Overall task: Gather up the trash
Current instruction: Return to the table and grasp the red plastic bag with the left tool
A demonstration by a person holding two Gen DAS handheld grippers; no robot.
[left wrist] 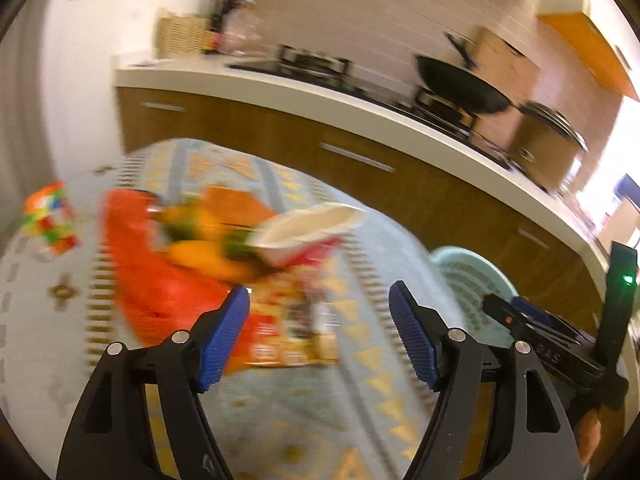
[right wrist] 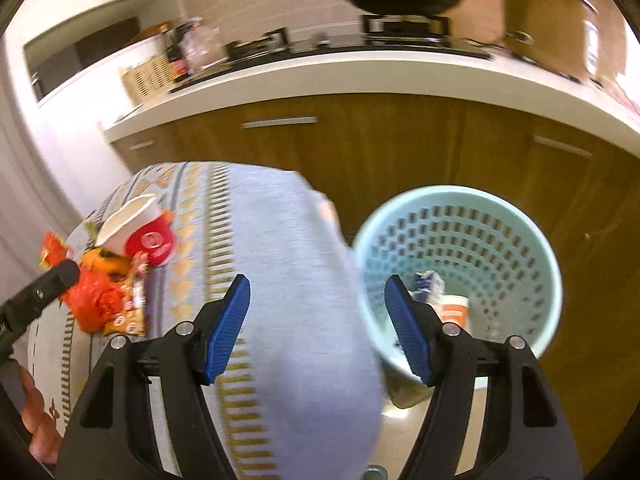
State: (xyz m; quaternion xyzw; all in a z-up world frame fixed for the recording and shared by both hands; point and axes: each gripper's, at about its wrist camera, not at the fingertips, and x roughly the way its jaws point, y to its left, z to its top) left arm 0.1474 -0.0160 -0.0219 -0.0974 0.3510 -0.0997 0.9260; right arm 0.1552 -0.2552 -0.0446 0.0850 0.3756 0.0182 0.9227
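Partly done, I'd judge. The pale green perforated bin (right wrist: 460, 264) already holds some trash: a white-and-orange cup (right wrist: 454, 310) and a bluish carton (right wrist: 430, 286) lie at its bottom. It stands on the floor just beside the worktop (right wrist: 296, 280), which is covered in a light blue patterned cloth.

Still to collect: a pile on that worktop. Red-and-white paper cup (left wrist: 308, 234), lying tipped on its side, mouth open. Crumpled red-orange wrapper (left wrist: 136, 276) touching it, yellow-orange and green scraps (left wrist: 204, 240) between the two, and a flat printed snack packet (left wrist: 292, 328) nearest me. All blurred, so details unclear. A multicoloured cube (left wrist: 50, 220) sits apart from the pile; can't tell if it's trash.

My left gripper (left wrist: 320, 336) has its fingers spread wide, nothing between them, pointing at the packet. My right gripper (right wrist: 318, 328) is also spread and empty, over the worktop edge near the bin.
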